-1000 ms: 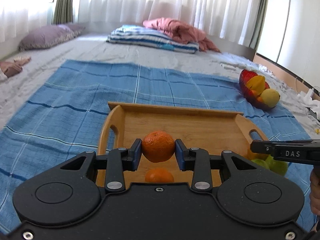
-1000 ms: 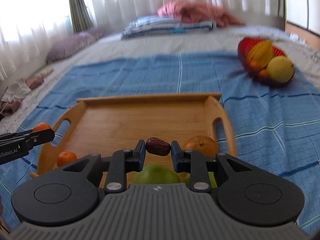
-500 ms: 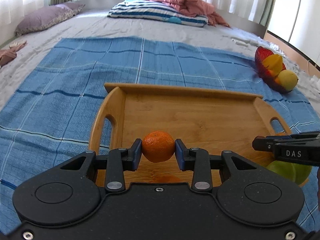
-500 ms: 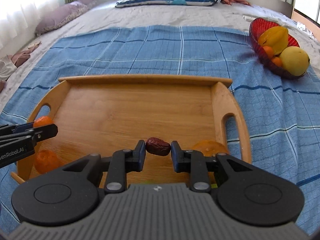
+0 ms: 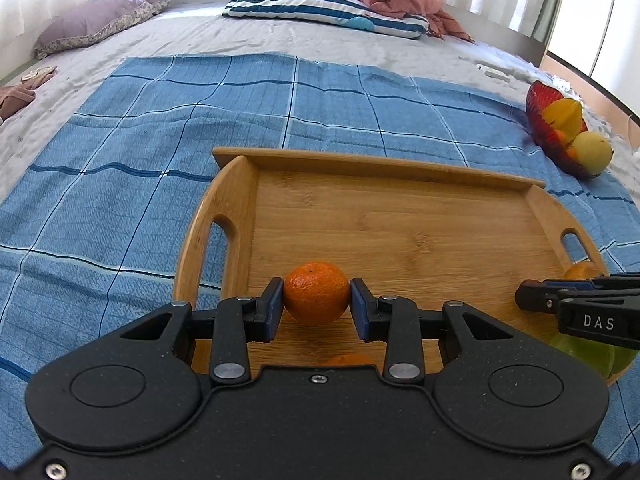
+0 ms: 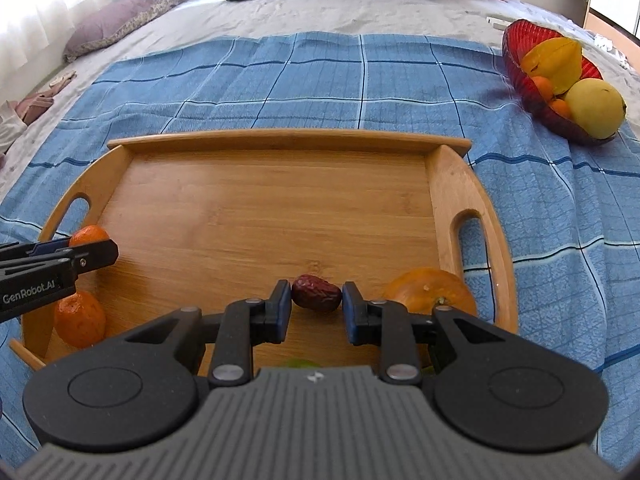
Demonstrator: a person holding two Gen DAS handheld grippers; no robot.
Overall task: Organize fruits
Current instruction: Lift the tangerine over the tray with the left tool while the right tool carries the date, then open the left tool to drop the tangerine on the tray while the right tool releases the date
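Note:
My left gripper point(image 5: 317, 308) is shut on a small orange mandarin point(image 5: 316, 298) and holds it above the near left part of the wooden tray point(image 5: 400, 216). My right gripper point(image 6: 314, 306) is shut on a dark red date point(image 6: 317, 298) above the tray's point(image 6: 260, 200) near right part. A second mandarin point(image 6: 80, 319) lies at the tray's near left corner. A larger orange point(image 6: 430, 290) lies by the right handle. Green fruit point(image 5: 592, 354) lies at the near right, partly hidden. The left gripper also shows in the right wrist view point(image 6: 96, 250), the right gripper in the left wrist view point(image 5: 536, 298).
The tray sits on a blue checked blanket point(image 6: 360, 68) on a grey bed. A red bowl point(image 6: 520, 46) holding yellow and orange fruit point(image 6: 596, 108) stands at the far right. Pillows point(image 5: 320, 6) and a pink blanket lie at the far end.
Both grippers have risen and tilted down over the tray, each still holding its fruit. More of the tray floor shows now.

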